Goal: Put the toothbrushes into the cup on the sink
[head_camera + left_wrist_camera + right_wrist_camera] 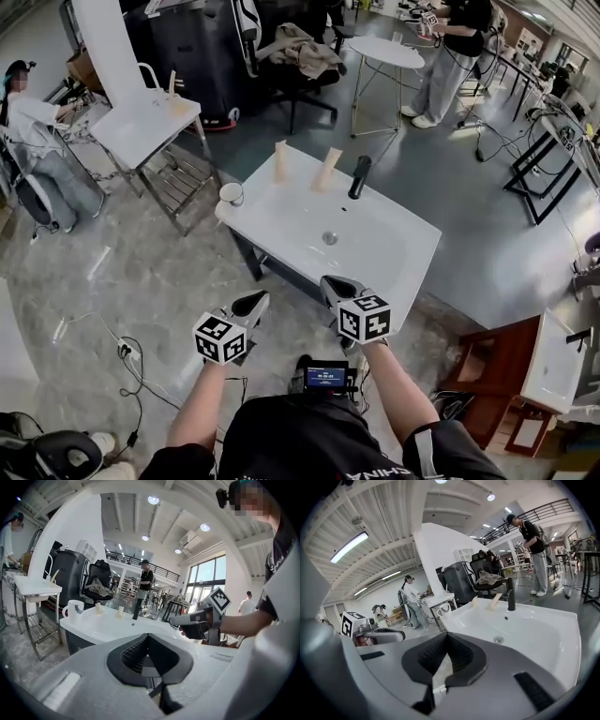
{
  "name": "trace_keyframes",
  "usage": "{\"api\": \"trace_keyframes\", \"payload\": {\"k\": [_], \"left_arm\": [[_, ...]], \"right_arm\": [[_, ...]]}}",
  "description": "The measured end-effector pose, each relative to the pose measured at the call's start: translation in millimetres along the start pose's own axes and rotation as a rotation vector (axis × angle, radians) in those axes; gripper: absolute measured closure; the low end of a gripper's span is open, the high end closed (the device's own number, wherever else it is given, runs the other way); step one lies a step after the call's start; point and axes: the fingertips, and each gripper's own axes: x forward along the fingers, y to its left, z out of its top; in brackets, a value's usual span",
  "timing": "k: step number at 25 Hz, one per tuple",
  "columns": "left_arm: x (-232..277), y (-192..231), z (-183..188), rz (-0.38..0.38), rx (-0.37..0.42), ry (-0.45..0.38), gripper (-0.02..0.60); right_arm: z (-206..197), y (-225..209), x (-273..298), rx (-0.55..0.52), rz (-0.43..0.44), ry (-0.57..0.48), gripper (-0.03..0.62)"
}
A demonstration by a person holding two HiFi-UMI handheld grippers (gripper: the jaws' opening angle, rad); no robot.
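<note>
You are holding both grippers low in front of the white sink [281,230], just off its near edge and touching nothing. Your left gripper [255,302] is pointing toward the sink's near left side with its jaws pressed together and nothing between them; its own view is showing the dark pads meeting at the tip. Your right gripper [336,285] is hanging just beside it, a little closer to the basin, and its jaws are likewise closed tight on nothing. The toothbrushes [281,161], two pale beige pieces, are sitting side by side on the sink's back rim, just left of the black faucet [360,176] and well apart from both grippers; whether they are standing or leaning is hard to tell. The cup [231,194], white with a handle, is standing upright on the sink's far left corner, near the left toothbrush but not touching it. The drain [329,238] is lying in the middle of the basin, between the faucet and your right gripper. Behind the sink, a black chair [300,61] is carrying a heap of cloth, and a person [455,52] is standing by a round white table [384,52].
</note>
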Motion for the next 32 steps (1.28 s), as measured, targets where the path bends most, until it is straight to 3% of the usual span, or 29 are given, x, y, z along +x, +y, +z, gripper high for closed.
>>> {"api": "trace_keyframes", "payload": {"k": [12,16,26,32], "left_arm": [[37,63,22,0.03,0.001,0.021,0.575],[54,91,29,-0.02,0.048,0.052,0.575],[100,162,80,-0.189,0.102,0.041,0.575],[100,205,114,-0.229,0.116,0.0,0.575]], "right_arm": [[29,-32,62,0.004,0.014,0.045,0.585],[39,-34,92,-0.009,-0.019,0.053,0.585],[103,-38,172,-0.009,-0.129,0.035,0.585],[125,-34,204,0.01,-0.194,0.01,0.585]]}}
